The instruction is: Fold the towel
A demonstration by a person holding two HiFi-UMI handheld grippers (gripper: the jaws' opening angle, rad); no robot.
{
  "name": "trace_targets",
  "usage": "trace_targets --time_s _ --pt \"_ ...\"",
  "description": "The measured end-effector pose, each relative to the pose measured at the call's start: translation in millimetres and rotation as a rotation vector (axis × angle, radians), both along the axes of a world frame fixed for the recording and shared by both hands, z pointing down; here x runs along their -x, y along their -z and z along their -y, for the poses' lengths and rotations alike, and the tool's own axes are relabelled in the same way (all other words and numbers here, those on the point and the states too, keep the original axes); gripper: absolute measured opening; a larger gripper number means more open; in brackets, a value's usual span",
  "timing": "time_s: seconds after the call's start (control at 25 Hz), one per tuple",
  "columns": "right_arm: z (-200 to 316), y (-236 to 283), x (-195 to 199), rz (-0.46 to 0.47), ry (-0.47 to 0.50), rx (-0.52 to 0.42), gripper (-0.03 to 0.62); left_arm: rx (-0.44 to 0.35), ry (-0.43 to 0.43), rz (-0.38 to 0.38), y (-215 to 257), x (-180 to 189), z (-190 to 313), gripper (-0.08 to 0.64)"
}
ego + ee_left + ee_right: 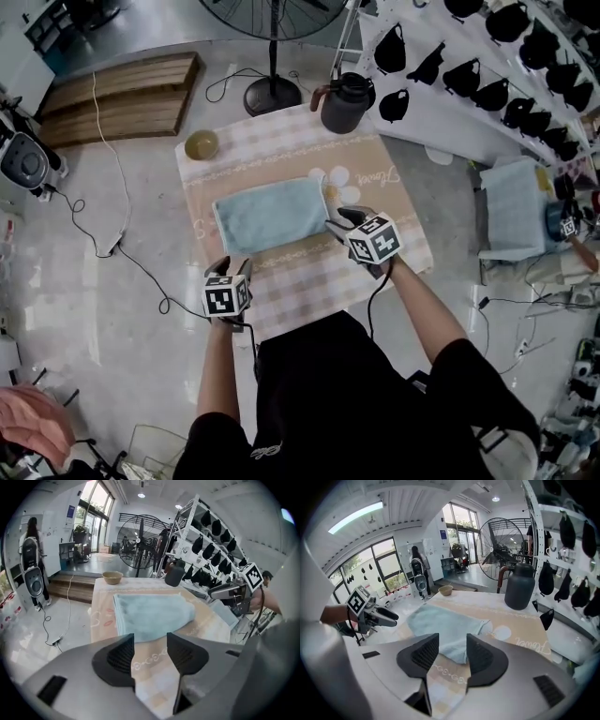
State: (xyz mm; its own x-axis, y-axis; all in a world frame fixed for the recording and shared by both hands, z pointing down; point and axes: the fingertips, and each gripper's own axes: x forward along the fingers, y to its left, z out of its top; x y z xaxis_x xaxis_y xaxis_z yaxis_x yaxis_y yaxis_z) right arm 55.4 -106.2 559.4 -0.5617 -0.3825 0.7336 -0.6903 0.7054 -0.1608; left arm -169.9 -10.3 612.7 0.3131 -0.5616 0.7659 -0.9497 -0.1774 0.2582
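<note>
Towel (270, 216): soft, light and limp, likely to sag when lifted, so the two near corners look the best places to pinch. The left gripper (232, 265) hangs at the table's (309, 277) near edge and the right gripper (339, 221) just beside the towel's right end, both with jaws apart and empty. The pale blue towel lies flat mid-table, a wide rectangle. Beyond it, a bowl (201, 144) sits at the far left corner and a dark jug (347, 103) at the far edge.

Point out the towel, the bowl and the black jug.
towel (270, 216), head view, middle of its top layer.
bowl (202, 144), head view, centre of its hollow.
black jug (342, 111), head view, its body.
</note>
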Motion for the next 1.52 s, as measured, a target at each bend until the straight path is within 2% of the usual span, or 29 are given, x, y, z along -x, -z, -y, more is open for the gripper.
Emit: trace_targets --time_s 0.24,0.4,0.52,0.64,0.88,1.04,1.16,1.32,1.52 --pt "-22.1 14.0 -9.6 -0.025 0.01 -0.029 0.163 -0.019 -0.073 -0.02 6.0 -34.7 -12.3 0.206" --pt "-16.5 13.8 -16.1 -0.017 0.042 -0.021 0.163 -0.055 -0.088 0.04 12.4 -49.6 -5.0 0.206" --pt "-0.9 10.9 -20.3 0.001 0.081 -0.018 0.163 -0.045 -0.1 0.058 11.5 -69.6 4.1 0.206" --pt "16.5 7.2 -25.1 0.027 0.148 0.001 0.163 -0.023 -0.113 0.072 9.1 -97.3 16.1 0.206" --pt "50.7 -15.8 -34.1 0.017 0.365 0.049 0.163 -0.011 -0.111 0.109 -3.4 -154.1 46.8 0.206" --pt "75.4 -36.7 -39.6 0.013 0.481 0.077 0.163 0.036 -0.089 0.107 -21.0 -200.5 56.2 0.206" --pt "91.3 -52.5 -38.7 0.027 0.528 0.109 0.163 0.035 -0.078 0.123 -27.6 -228.2 64.2 0.206" --pt "114.1 -68.1 -26.1 0.048 0.563 0.152 0.163 -0.001 -0.057 0.176 -30.0 -243.2 84.5 0.205" --pt "139.0 -93.7 -1.8 0.005 0.64 0.172 0.165 0.011 -0.099 0.212 -47.6 -253.1 105.0 0.206"
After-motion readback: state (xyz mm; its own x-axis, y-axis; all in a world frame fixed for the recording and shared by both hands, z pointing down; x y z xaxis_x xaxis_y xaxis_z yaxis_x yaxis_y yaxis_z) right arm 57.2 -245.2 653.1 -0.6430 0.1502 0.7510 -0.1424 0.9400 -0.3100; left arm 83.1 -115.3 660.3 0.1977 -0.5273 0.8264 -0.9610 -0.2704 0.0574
